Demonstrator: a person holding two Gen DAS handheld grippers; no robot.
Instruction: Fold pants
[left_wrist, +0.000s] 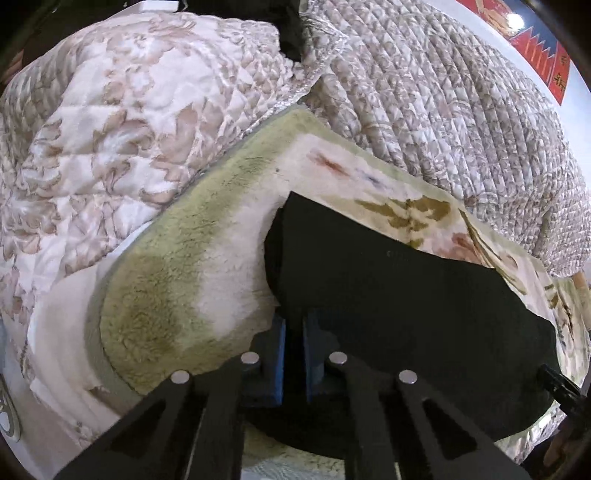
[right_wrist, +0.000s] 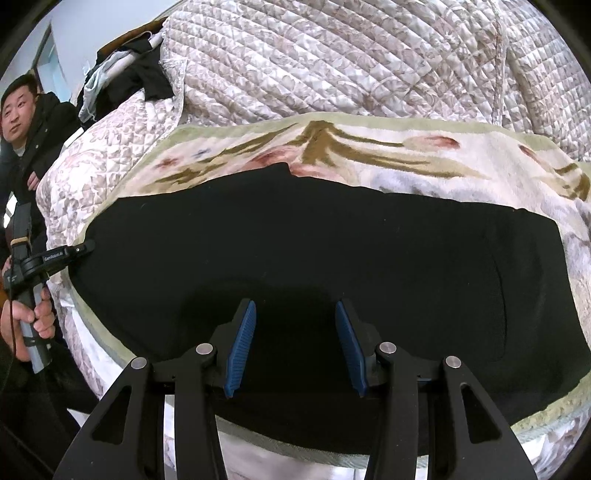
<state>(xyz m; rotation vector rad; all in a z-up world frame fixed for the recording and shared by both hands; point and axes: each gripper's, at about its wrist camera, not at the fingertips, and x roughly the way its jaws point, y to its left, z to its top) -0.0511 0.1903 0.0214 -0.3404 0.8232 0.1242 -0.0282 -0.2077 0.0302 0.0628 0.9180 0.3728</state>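
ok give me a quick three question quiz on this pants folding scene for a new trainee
1. True or false: the right gripper has its jaws apart, with nothing pinched between them.
2. Multiple choice: the black pants lie directly on A) a bare wooden floor, B) a fleece blanket with a green border and flower print, C) a metal tray.
3. Fill in: the left gripper is ____ at the left edge of the pants.

Key
1. True. Its blue pads stand well apart above the dark cloth.
2. B. The blanket itself is spread over a quilted bedspread.
3. Shut. Its pads are nearly together at the pants' edge; whether cloth is pinched between them cannot be told.
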